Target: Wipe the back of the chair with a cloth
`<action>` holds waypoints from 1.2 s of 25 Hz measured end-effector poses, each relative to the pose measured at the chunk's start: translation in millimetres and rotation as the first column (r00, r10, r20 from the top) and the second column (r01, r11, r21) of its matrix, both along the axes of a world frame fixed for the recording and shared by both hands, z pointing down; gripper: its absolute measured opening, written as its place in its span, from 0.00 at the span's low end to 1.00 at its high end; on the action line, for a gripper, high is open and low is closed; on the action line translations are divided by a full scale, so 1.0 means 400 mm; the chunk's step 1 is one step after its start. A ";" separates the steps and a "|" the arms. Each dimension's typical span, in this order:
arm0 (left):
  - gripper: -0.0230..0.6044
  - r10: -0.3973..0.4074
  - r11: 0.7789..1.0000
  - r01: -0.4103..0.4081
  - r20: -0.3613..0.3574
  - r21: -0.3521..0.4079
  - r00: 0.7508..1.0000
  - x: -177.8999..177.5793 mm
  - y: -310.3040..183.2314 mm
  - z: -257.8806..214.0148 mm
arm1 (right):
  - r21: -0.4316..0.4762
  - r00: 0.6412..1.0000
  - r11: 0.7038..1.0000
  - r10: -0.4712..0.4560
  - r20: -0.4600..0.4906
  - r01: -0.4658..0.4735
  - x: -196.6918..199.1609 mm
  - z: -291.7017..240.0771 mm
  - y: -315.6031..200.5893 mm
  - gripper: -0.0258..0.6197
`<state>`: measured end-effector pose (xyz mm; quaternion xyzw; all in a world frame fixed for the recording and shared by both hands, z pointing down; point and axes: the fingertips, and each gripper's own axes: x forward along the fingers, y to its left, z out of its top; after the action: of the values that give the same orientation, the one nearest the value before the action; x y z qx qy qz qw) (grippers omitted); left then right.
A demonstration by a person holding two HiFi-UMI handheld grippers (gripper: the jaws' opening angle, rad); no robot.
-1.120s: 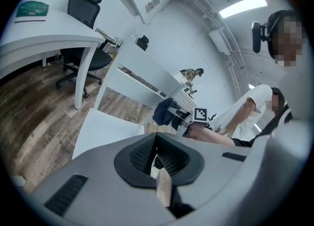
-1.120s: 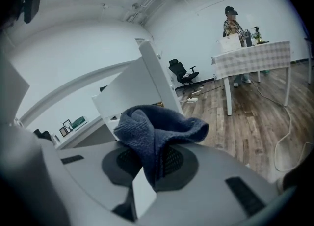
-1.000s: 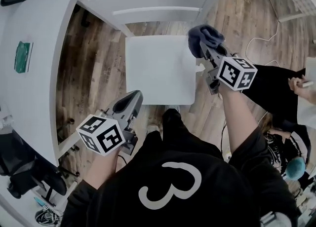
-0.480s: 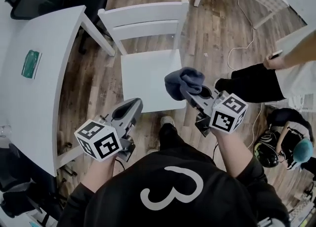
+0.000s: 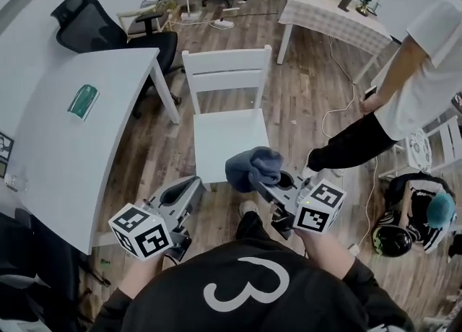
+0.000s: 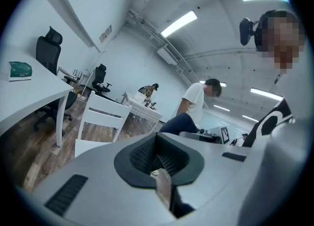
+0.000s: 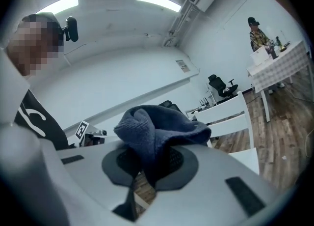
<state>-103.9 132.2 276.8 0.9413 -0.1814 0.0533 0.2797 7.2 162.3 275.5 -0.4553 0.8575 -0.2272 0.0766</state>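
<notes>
Your right claw (image 7: 147,171) is clamped on a bunched blue cloth (image 7: 158,127) that spills over both jaws. Your left claw (image 6: 159,161) is closed on nothing. Both hang short of the white chair (image 5: 231,139): its seat lies just past the cloth at twelve o'clock and its back (image 5: 227,71) is beyond that, with the white table (image 5: 65,157) at ten o'clock. The wipe looks not yet begun, so reach over the seat, press a flat fold to the top rail and sweep along it.
</notes>
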 end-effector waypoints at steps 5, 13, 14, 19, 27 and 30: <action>0.06 -0.001 0.999 0.003 -0.041 0.047 0.999 -0.073 0.075 -0.052 | 0.036 1.000 0.999 0.028 0.008 -0.028 -0.070 -0.048 0.084 0.12; 0.06 0.030 0.998 -0.027 -0.054 0.049 0.998 -0.090 0.144 -0.064 | 0.056 0.998 0.996 0.061 0.021 -0.063 -0.105 -0.063 0.155 0.12; 0.06 0.032 0.999 -0.029 -0.054 0.041 0.998 -0.087 0.143 -0.058 | 0.049 0.998 0.997 0.063 0.026 -0.064 -0.103 -0.056 0.155 0.12; 0.06 0.063 0.998 -0.062 -0.043 0.019 0.997 -0.059 0.138 -0.021 | 0.019 0.995 0.995 0.095 0.036 -0.096 -0.079 -0.014 0.151 0.12; 0.06 0.085 0.996 -0.085 -0.039 0.014 0.996 -0.020 0.134 -0.014 | 0.002 0.993 0.994 0.111 0.033 -0.111 -0.045 -0.001 0.145 0.12; 0.06 0.082 0.997 -0.082 -0.044 0.006 0.996 -0.011 0.132 -0.017 | 0.006 0.993 0.994 0.113 0.033 -0.113 -0.036 -0.010 0.145 0.12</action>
<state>-108.5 185.0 269.8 0.9495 -0.1364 0.0435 0.2793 -7.0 220.1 271.7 -0.4991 0.8297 -0.2268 0.1052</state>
